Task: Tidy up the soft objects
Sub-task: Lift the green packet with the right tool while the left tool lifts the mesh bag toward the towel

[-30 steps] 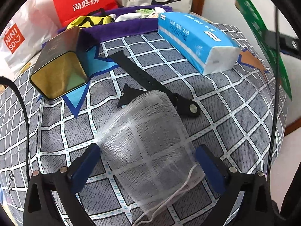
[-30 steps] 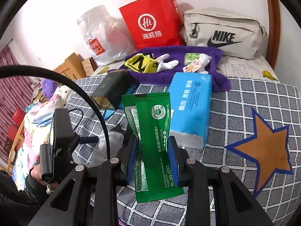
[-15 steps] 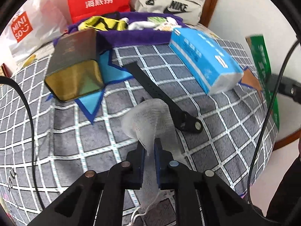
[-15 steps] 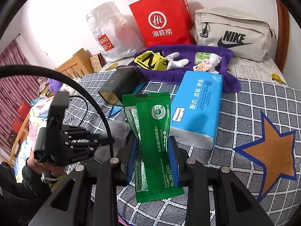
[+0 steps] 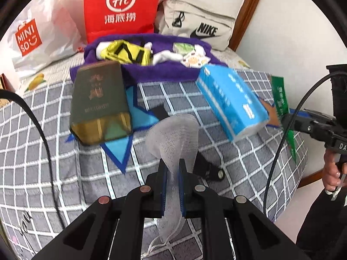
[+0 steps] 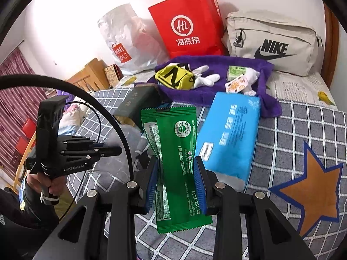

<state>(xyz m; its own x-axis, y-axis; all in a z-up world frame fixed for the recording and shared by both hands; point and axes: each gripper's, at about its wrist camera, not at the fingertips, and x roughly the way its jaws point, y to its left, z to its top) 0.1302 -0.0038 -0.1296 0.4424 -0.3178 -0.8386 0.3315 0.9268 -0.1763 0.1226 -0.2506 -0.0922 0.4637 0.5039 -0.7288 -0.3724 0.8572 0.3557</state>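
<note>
Here, my left gripper (image 5: 172, 173) clamped tight on a white mesh pouch (image 5: 173, 134) at lower centre, my right gripper (image 6: 176, 179) pinching a green packet (image 6: 176, 162) mid-frame, above the checked bedspread (image 6: 282, 130).

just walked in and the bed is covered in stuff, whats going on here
A person is sorting soft things on a checked bedspread, with a handheld gripper in each hand. The left gripper is shut on a white mesh pouch, raised off the bed. The right gripper is shut on a green packet held above the bed. A purple towel near the bags already holds some small items, beside a blue tissue pack and a dark green box.
</note>
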